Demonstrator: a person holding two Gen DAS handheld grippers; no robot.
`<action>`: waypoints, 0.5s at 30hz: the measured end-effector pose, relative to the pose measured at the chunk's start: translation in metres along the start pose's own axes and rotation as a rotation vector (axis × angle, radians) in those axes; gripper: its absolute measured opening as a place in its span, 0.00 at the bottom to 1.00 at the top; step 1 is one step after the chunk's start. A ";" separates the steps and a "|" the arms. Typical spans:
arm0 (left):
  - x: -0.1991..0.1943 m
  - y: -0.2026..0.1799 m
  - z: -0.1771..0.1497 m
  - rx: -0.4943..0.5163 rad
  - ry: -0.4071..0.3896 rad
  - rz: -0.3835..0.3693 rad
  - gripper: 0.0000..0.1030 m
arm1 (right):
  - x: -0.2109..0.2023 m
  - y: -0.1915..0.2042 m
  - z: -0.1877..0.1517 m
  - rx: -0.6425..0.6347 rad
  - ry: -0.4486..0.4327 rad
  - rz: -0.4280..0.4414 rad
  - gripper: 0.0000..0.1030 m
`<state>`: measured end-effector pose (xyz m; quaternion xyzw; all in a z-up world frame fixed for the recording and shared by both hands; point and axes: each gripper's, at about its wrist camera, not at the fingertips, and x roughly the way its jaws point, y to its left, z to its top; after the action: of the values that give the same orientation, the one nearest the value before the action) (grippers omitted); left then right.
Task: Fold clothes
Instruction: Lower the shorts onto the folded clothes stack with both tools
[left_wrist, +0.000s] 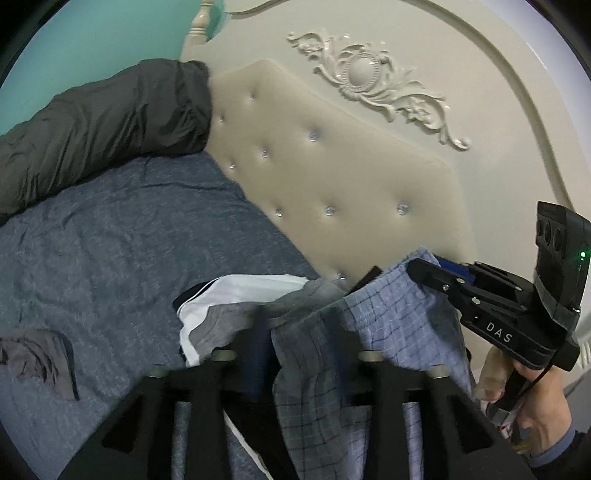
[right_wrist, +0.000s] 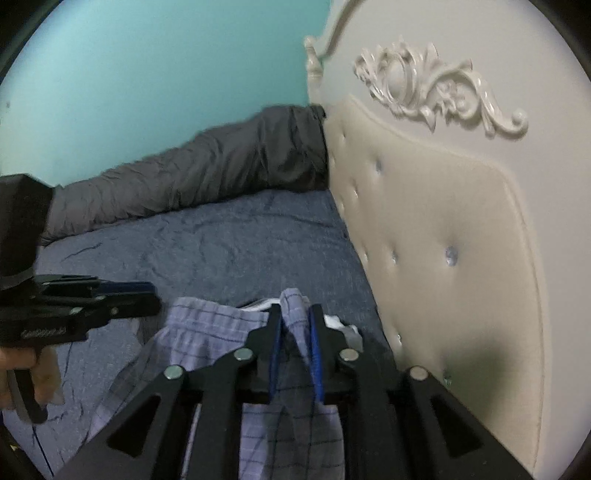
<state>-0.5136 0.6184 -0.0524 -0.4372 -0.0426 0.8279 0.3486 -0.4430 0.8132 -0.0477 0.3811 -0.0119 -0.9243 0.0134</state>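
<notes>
Checked blue shorts (right_wrist: 207, 328) lie bunched on the bed (left_wrist: 110, 221) at the lower centre of both wrist views, close by the tufted headboard (left_wrist: 332, 177), partly over a white-and-grey garment (left_wrist: 236, 299). In the right wrist view a ridge of the checked cloth stands between the blue pads of the right tool (right_wrist: 295, 332); its jaws are part-way spread, and I cannot tell whether the pads press the cloth. The left tool (left_wrist: 295, 332) is blurred in its own view, its jaws spread with cloth lying between and under them, apparently not pinched. The shorts run roughly across from one tool to the other, each tool at one end, so both hands are equally near. A crumpled grey piece (left_wrist: 40, 358) lies well apart at lower left, and a dark grey quilt (left_wrist: 103, 122) lies along the teal wall (right_wrist: 147, 81). No container shows.
</notes>
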 end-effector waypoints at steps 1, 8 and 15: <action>-0.004 0.001 0.000 -0.003 -0.015 0.006 0.46 | 0.000 -0.002 0.001 0.006 -0.003 -0.027 0.38; -0.034 -0.015 -0.003 0.088 -0.111 -0.023 0.46 | -0.045 -0.014 -0.002 0.046 -0.149 0.082 0.33; -0.006 -0.042 -0.012 0.189 -0.052 -0.007 0.46 | -0.033 -0.003 -0.012 0.004 -0.067 0.129 0.14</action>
<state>-0.4795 0.6438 -0.0402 -0.3808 0.0250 0.8380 0.3901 -0.4110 0.8169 -0.0327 0.3483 -0.0388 -0.9338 0.0717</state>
